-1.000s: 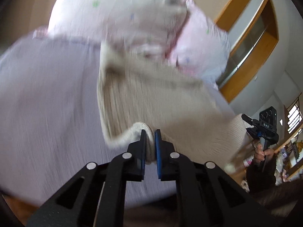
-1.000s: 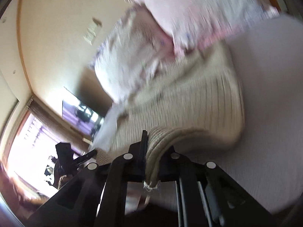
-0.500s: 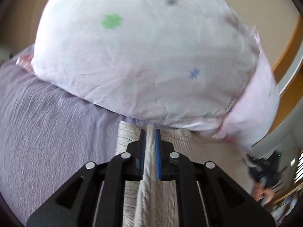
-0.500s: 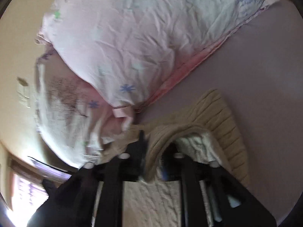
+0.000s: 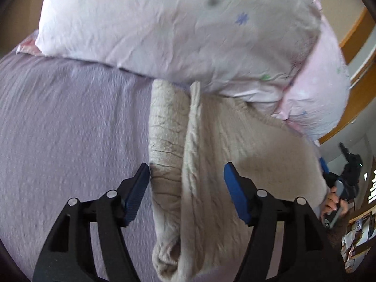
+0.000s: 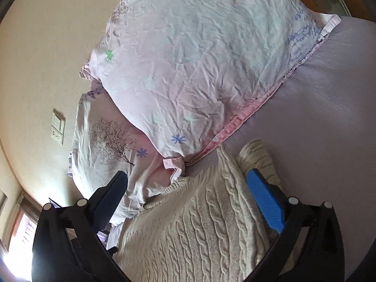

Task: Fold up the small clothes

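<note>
A cream cable-knit sweater (image 5: 211, 164) lies on the lavender bedsheet (image 5: 70, 129), its far edge against the pillows. In the left wrist view it shows a folded strip and a raised fold running away from me. My left gripper (image 5: 186, 176) is open and empty, jaws wide on either side of that fold. In the right wrist view the sweater (image 6: 199, 230) fills the bottom. My right gripper (image 6: 186, 188) is open and empty above it. The other gripper and the hand holding it (image 5: 338, 195) show at the right edge of the left wrist view.
Two pale pink floral pillows (image 6: 199, 58) lie stacked at the head of the bed, the lower one (image 6: 105, 145) against a cream wall with a switch plate (image 6: 57, 127). A wooden frame (image 5: 359, 75) stands at the right. Bare sheet (image 6: 329, 117) lies right of the sweater.
Both grippers were shut on the sweater, carrying it toward the pillows. Now both have opened and let go, and the sweater lies on the sheet.
</note>
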`<action>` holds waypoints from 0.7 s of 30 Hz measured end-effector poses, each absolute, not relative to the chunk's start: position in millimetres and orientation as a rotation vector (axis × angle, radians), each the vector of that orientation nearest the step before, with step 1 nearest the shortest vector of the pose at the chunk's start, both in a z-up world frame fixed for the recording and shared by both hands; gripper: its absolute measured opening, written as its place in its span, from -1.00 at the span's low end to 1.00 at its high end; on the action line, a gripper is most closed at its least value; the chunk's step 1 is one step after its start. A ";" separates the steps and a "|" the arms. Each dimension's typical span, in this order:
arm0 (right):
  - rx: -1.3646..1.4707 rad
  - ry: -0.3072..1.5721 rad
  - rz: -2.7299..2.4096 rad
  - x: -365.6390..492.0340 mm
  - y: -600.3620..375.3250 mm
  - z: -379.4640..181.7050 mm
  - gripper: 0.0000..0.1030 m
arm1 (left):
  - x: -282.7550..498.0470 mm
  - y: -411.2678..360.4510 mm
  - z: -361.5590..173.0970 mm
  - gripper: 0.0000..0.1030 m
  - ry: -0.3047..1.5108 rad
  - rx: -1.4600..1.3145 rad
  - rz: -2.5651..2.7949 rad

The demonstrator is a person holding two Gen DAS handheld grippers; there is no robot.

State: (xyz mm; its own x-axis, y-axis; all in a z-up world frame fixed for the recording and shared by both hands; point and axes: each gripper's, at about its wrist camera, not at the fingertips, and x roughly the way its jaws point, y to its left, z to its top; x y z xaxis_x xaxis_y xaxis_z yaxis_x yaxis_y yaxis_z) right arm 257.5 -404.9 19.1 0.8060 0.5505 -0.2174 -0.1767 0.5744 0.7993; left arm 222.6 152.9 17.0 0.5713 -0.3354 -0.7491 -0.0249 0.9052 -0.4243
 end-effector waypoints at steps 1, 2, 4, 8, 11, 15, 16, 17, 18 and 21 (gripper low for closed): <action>0.861 0.472 0.449 256.6 -405.4 19.2 0.97 | 223.9 152.4 16.9 0.24 0.930 -0.415 -0.184; 0.861 0.463 0.452 255.8 -406.0 20.3 0.97 | 226.1 152.4 15.9 0.20 0.925 -0.428 -0.180; 0.867 0.452 0.461 255.4 -407.2 21.8 0.97 | 230.2 157.1 12.5 -0.15 0.922 -0.496 -0.175; 0.887 0.458 0.480 257.9 -411.9 23.2 0.97 | 238.4 185.3 -17.7 -0.65 0.934 -0.933 -0.283; 0.877 0.441 0.481 254.5 -418.8 27.5 0.97 | 231.4 180.2 -9.1 -0.68 0.866 -1.065 -0.374; 0.902 0.416 0.483 251.6 -429.5 34.3 0.97 | 230.2 120.6 49.0 -0.69 0.778 -0.997 -0.534; 0.907 0.407 0.485 250.1 -431.6 36.8 0.97 | 232.8 100.2 61.4 -0.69 0.765 -0.988 -0.582; 0.905 0.402 0.482 249.2 -432.4 38.4 0.97 | 237.6 75.9 72.9 -0.69 0.757 -0.981 -0.639; 0.898 0.397 0.476 247.8 -433.1 40.6 0.97 | 243.4 51.5 81.5 -0.69 0.756 -0.974 -0.691; 0.861 0.381 0.450 245.5 -436.5 47.7 0.97 | 269.7 -32.6 93.3 -0.69 0.788 -0.946 -0.825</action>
State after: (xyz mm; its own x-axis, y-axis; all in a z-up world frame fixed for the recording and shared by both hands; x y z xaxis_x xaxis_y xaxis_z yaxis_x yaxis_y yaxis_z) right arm 245.5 -436.5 47.7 0.8412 0.5227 -0.1384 -0.2233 0.5689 0.7915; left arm 269.7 -32.6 93.3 0.4598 -0.8637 -0.2063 0.2450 0.3467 -0.9054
